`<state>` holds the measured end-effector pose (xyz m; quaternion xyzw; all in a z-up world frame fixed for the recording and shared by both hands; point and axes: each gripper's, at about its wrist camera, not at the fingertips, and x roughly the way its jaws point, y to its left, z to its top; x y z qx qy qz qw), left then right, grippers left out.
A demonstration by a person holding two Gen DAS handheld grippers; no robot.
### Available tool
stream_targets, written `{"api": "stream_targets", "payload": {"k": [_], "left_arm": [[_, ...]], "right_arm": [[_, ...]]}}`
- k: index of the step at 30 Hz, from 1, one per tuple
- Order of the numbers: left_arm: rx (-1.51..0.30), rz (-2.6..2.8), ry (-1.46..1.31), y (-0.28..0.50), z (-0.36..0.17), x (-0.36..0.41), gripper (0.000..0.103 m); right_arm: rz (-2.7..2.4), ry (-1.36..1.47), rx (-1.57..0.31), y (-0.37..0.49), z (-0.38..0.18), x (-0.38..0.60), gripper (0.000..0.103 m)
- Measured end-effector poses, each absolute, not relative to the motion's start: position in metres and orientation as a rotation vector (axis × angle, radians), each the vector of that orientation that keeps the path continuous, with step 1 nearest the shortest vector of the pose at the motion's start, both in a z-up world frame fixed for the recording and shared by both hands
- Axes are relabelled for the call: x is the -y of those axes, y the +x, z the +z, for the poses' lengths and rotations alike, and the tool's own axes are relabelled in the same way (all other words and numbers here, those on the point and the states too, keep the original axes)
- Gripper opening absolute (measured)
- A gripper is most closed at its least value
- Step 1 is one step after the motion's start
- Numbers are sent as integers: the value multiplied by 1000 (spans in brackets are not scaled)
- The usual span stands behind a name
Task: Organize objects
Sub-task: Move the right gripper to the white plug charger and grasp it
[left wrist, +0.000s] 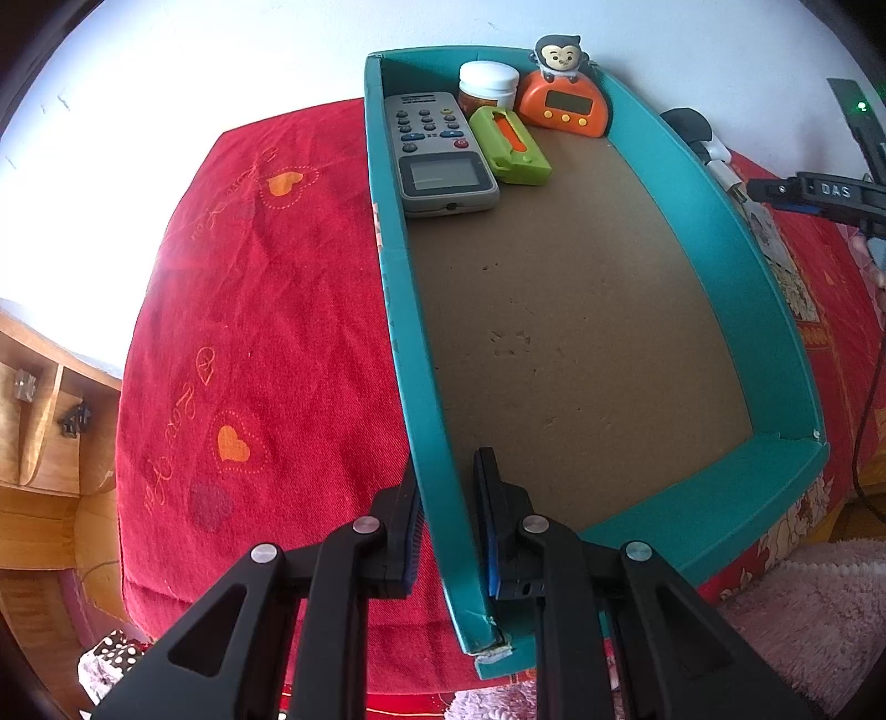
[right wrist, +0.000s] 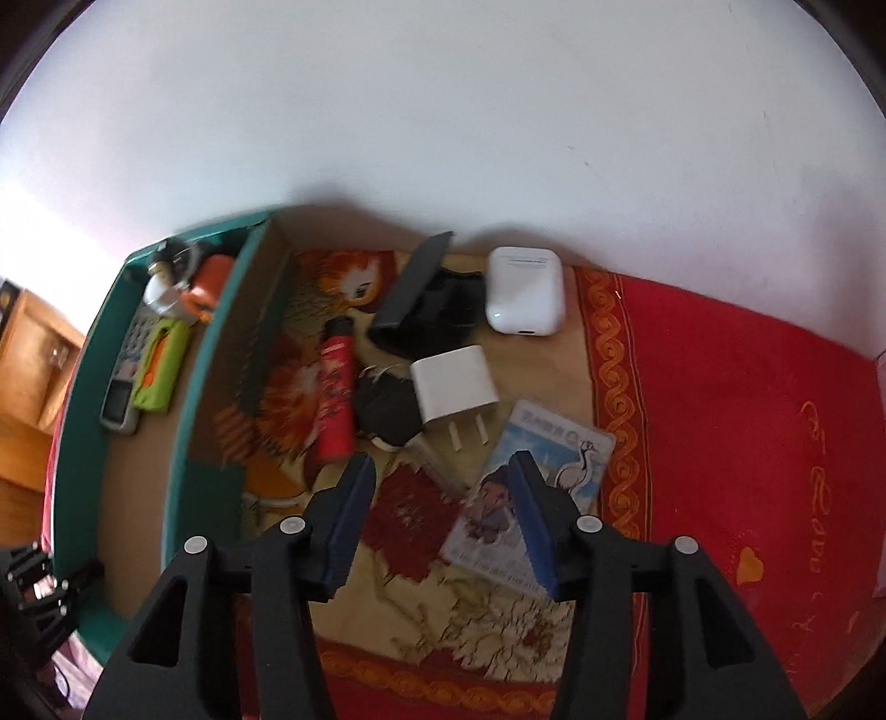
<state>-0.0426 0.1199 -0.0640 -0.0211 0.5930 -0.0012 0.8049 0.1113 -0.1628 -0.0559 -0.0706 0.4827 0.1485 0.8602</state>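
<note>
Left claw [left wrist: 447, 501] straddled the near left wall of my teal box [left wrist: 786, 354]: one finger stood outside the wall over the red cloth [left wrist: 266, 310], the other inside over the brown floor. The wall sat between the pads, and I could not tell from the wrist view whether they pressed it or merely bracketed it. At the far end of the box lay four items close together: a grey remote [left wrist: 440, 152] along the left wall, a green case [left wrist: 509, 145] just beside it, a white-lidded jar [left wrist: 488, 83] behind them, and an orange timer [left wrist: 566, 105] with a monkey figure [left wrist: 558, 54] on top.

My right claw [right wrist: 443, 512] hovered wide open and held nothing. It hung above the patterned cloth to the right of the box. Beneath and ahead of it lay the loose items: a picture card [right wrist: 531, 487] partly under the right finger, a white plug adapter [right wrist: 455, 383], a red tube [right wrist: 335, 387], a black key fob [right wrist: 385, 407] between tube and adapter, a black pouch [right wrist: 437, 310], and a white earbud case [right wrist: 523, 299] by the wall [right wrist: 443, 111]. All of these rested outside the box.
</note>
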Motion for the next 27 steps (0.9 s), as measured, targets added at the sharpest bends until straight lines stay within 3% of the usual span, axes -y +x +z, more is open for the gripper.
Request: {"api": "stream_targets", "payload": {"k": [16,17,19,27], "left_arm": [[-1253,20,-57,-48,-65,-120,14],[-1253,21,-57,-48,-65,-120,14],[-1254,24,-56,-48,-65,-120,14],[-1255,24,-55,-47,-65,-118,14]], "right_arm": [[335,-91,-1019,152,-76,162,51],[337,-82,-1014,152,-76,163,51],[333,-87,-1005,153,-77,164,40],[324,-150,-995,147,-74,164,37]]}}
